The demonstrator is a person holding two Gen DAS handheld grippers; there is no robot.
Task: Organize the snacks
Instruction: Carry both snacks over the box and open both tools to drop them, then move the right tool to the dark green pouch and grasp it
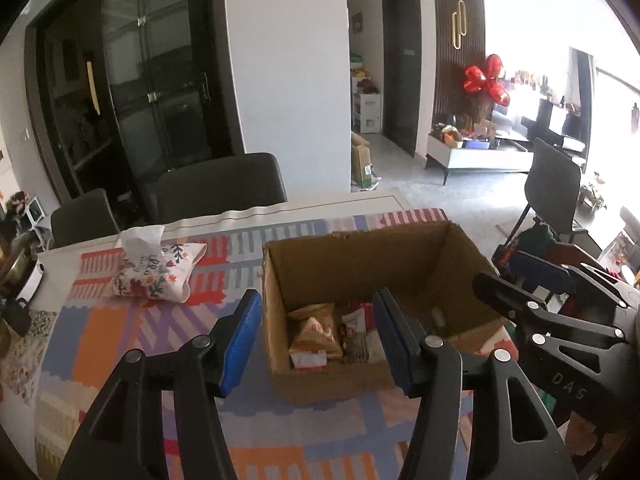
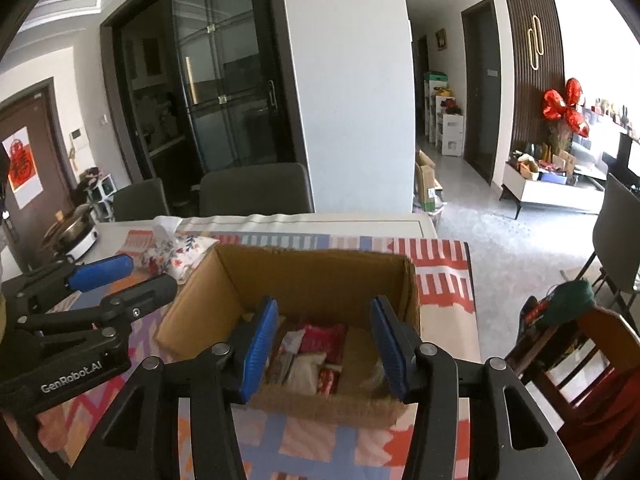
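An open cardboard box (image 1: pixel 360 252) (image 2: pixel 304 276) stands on the patterned tablecloth and holds several snack packets (image 1: pixel 320 332) (image 2: pixel 312 352). My left gripper (image 1: pixel 316 340) is open over the box's near left corner, nothing pressed between its blue pads. My right gripper (image 2: pixel 324 348) is open above the box's near wall, the packets lying below and beyond its pads, none gripped. In the left wrist view the right gripper (image 1: pixel 520 292) shows at the right edge. The left gripper (image 2: pixel 120 276) appears at the left of the right wrist view.
A floral tissue pouch (image 1: pixel 156 272) (image 2: pixel 176 256) lies left of the box. Dark chairs (image 1: pixel 220 188) stand behind the table. A pot (image 2: pixel 72 232) sits at the table's far left. A wooden chair with clothes (image 2: pixel 580 340) stands to the right.
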